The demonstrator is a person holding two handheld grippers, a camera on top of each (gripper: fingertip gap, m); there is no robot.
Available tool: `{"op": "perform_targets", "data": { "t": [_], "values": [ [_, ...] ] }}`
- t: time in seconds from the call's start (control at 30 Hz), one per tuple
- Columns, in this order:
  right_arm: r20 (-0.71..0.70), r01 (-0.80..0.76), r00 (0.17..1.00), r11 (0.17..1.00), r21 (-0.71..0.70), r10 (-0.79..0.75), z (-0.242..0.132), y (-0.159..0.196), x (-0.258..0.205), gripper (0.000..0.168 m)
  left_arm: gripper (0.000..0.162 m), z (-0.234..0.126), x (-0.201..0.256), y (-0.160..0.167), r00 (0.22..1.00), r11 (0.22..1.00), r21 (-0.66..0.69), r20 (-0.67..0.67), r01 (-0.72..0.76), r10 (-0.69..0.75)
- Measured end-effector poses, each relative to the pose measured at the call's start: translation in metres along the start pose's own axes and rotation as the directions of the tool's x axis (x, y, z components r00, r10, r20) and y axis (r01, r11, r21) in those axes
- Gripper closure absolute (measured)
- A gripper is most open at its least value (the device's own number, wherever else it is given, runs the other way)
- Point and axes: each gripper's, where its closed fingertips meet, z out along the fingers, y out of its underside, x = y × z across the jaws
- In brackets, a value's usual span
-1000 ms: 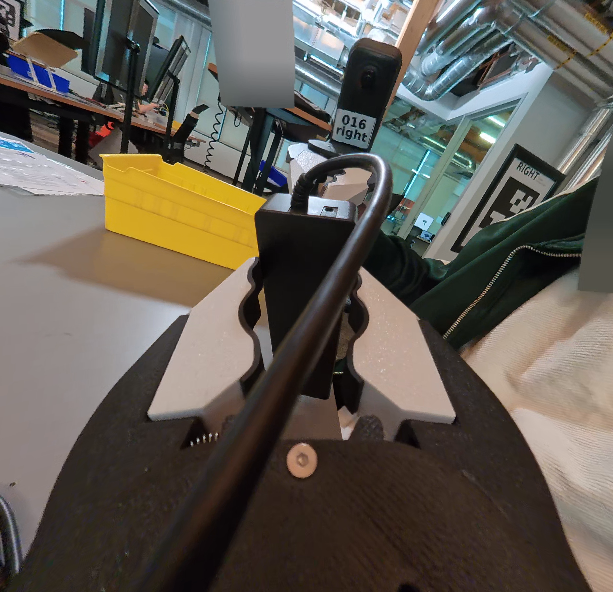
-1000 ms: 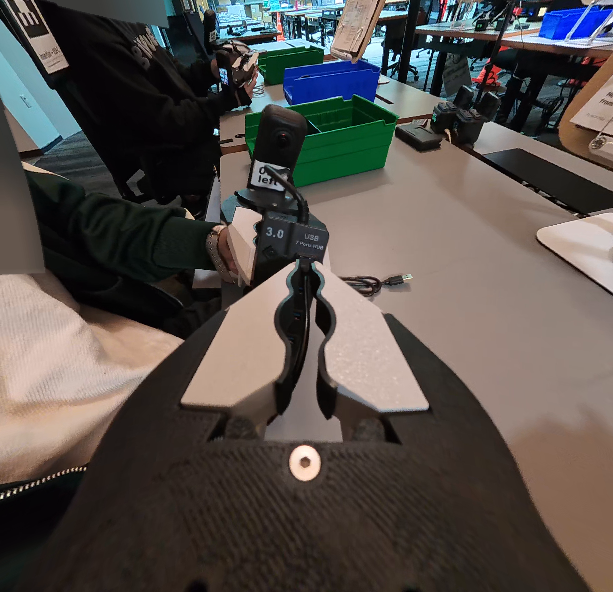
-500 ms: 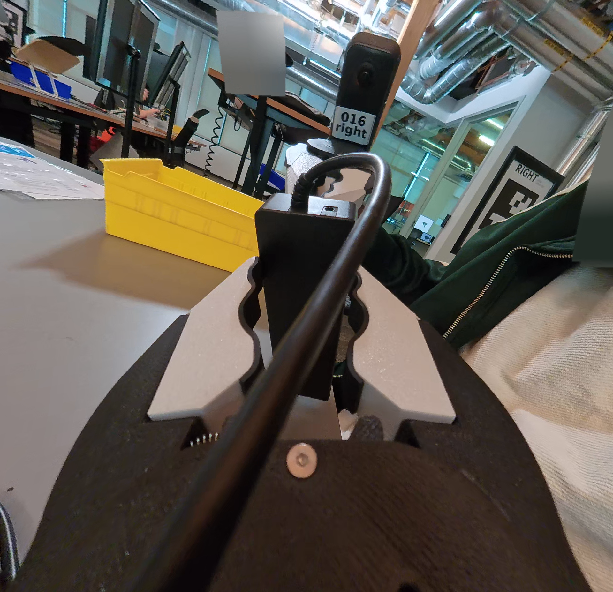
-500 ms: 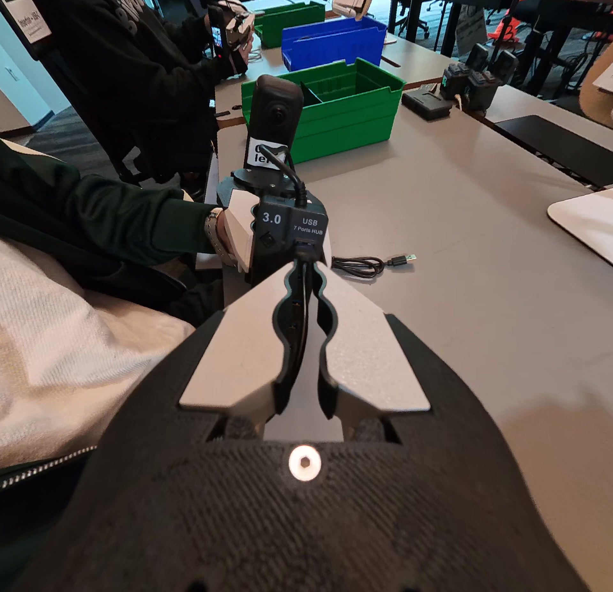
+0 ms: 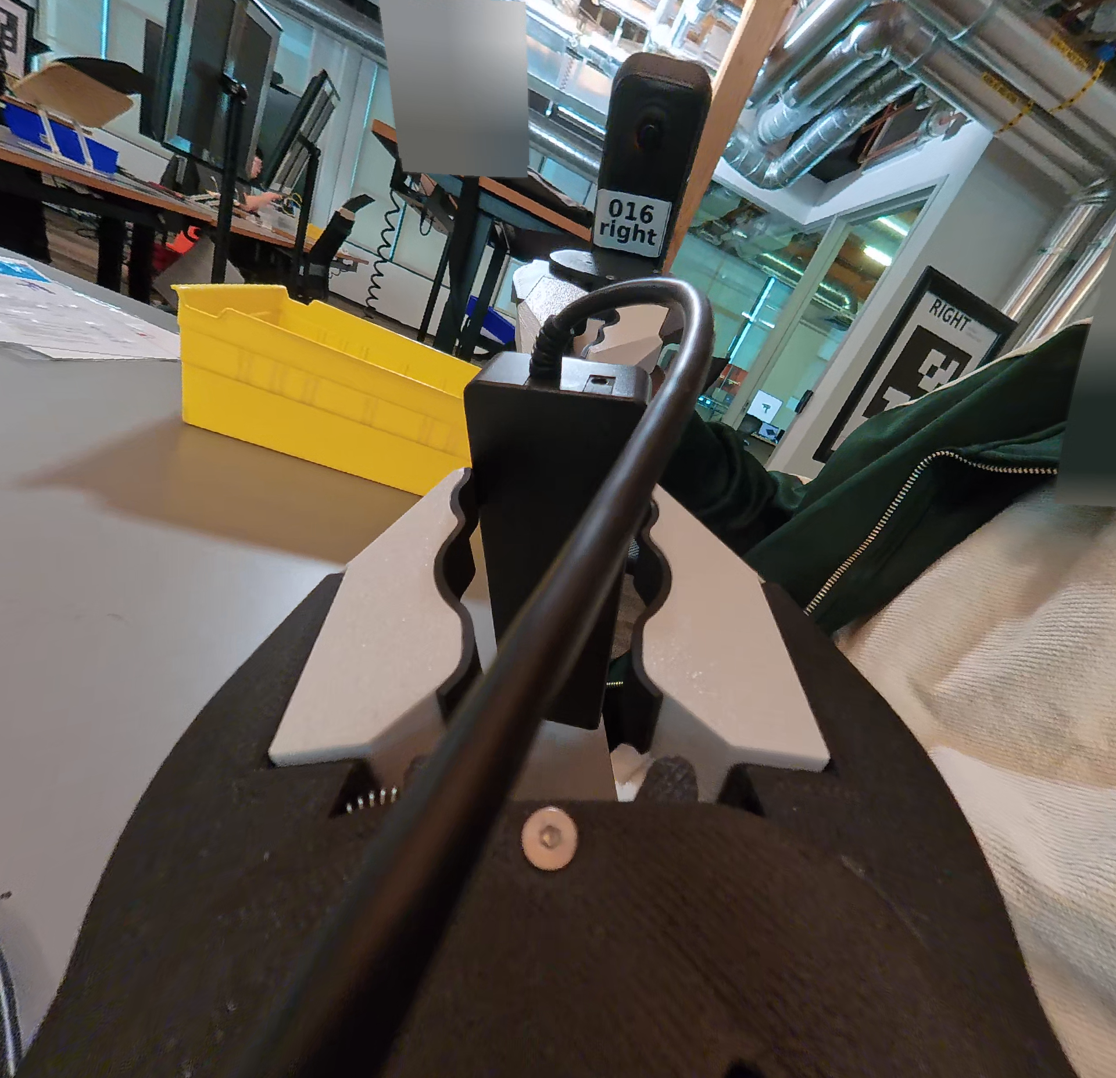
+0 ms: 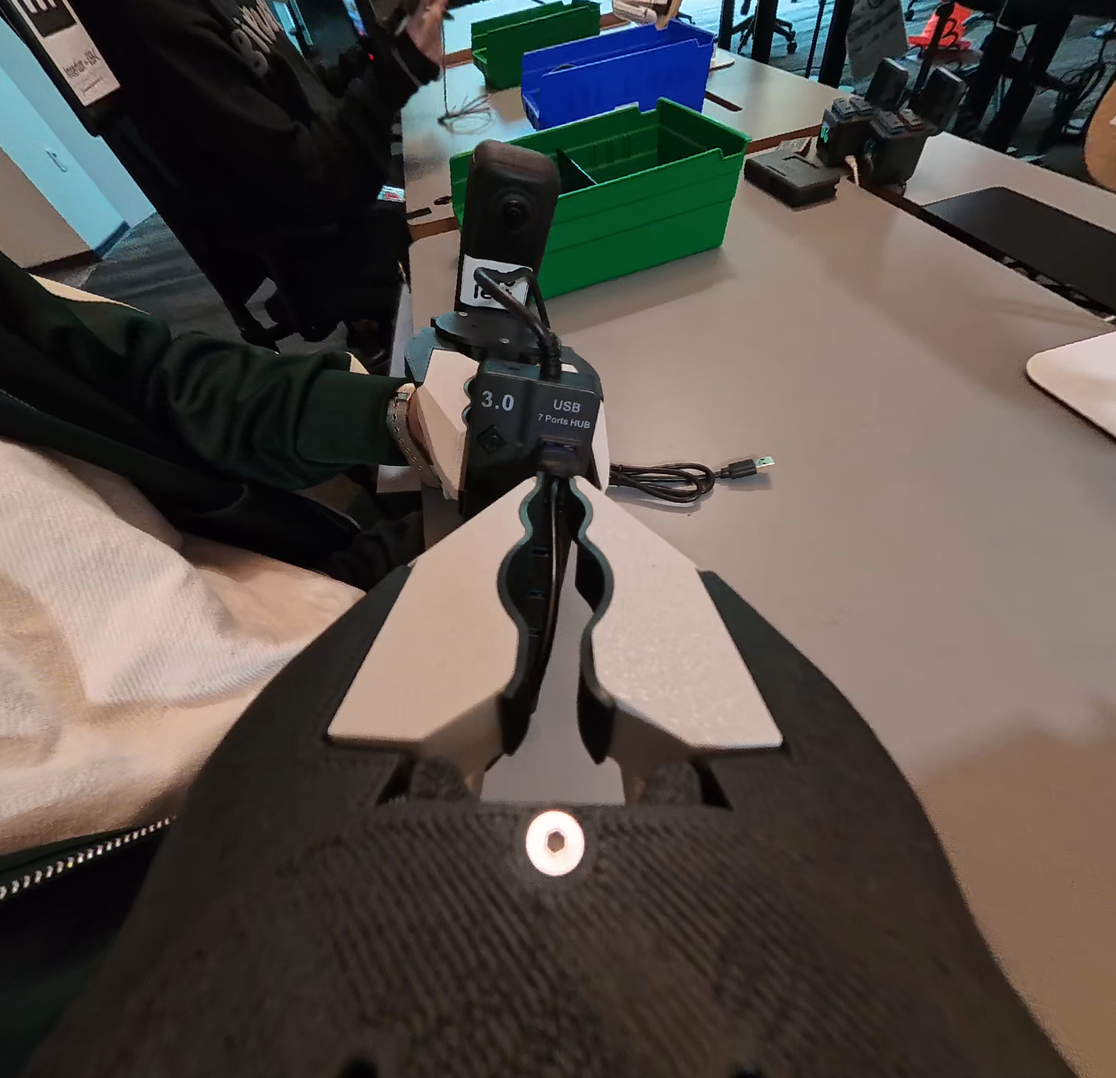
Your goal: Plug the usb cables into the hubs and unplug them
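The left gripper is clamped on a black hub, which stands upright between its fingers above the near edge of a grey table. The hub's own thick black cord leaves its top end, arches over and runs back toward the camera.

The right gripper is closed on the plug of a thin black cable. The plug sits in the top port on the face of the hub; the cable trails back between the two fingers. How deep the plug is seated cannot be told.

Surface: the table is plain grey. A second cable lies coiled on it just beside the hub, with its plug end pointing away from the hub. A green bin stands farther back, with a blue bin and another green bin beyond it on the next table. A yellow bin stands on the table in the left wrist view, with printed sheets near it.

Room: an open workshop with further desks, monitors on stands, silver ducts under the ceiling and a wooden post. A person in dark clothing stands beside the next table. The operator wears a dark green jacket.
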Motion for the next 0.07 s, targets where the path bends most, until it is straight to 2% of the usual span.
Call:
{"op": "perform_targets", "data": {
  "t": [0.07],
  "values": [
    [0.006,-0.009,1.0,1.0,-0.001,0.009,-0.0002,0.0001,0.0,0.163,0.113,0.0003,0.0001,0.0001,1.0,1.0,-0.001,-0.002,0.002,-0.002]
  ]
}}
